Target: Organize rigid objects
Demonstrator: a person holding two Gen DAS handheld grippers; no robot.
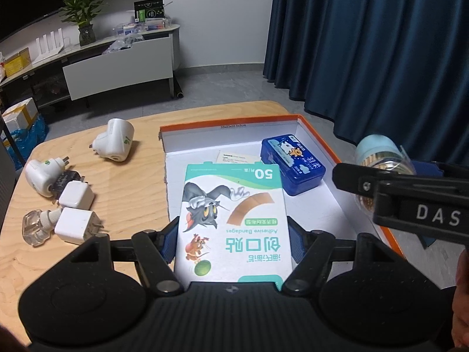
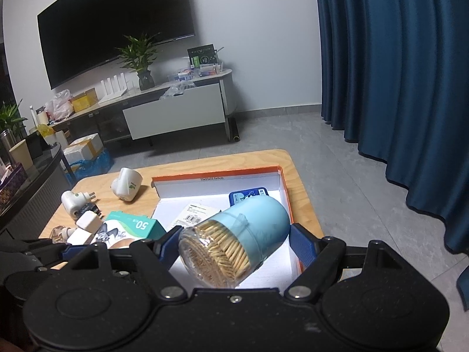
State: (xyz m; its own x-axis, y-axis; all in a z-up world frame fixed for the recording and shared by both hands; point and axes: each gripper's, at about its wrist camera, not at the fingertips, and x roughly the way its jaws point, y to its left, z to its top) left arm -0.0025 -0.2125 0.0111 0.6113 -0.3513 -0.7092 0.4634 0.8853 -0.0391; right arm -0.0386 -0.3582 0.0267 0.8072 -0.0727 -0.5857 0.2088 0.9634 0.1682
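- I have 2 things in hand at once: my left gripper [image 1: 233, 242] is clamped on the sides of a box of plasters [image 1: 233, 223], and my right gripper [image 2: 234, 242] has its pads against a toothpick jar [image 2: 234, 242] lying on its side, blue cap pointing away from me.
- Both are held over the near end of the orange-rimmed tray [image 1: 231, 123] on the wooden table [image 1: 123, 176]; I judge this the carry-and-place step, neither item yet set down.
- A blue tin [image 1: 293, 164] and a white card [image 1: 234, 156] already lie in the tray.
- Next I should lower each into bare tray floor, the plasters short of the tin, then let go.
- 2 white plug-in heaters [image 1: 115, 143], 2 white chargers [image 1: 76, 198] and a clear bottle [image 1: 36, 227] wait on the table to the left.
- Readable: "50" and "Adhesive Bandages" on the plaster box, upside down to me, with cartoon cat and mouse; "DAS" on the right gripper's finger; small print on the tray's far wall I cannot make out.
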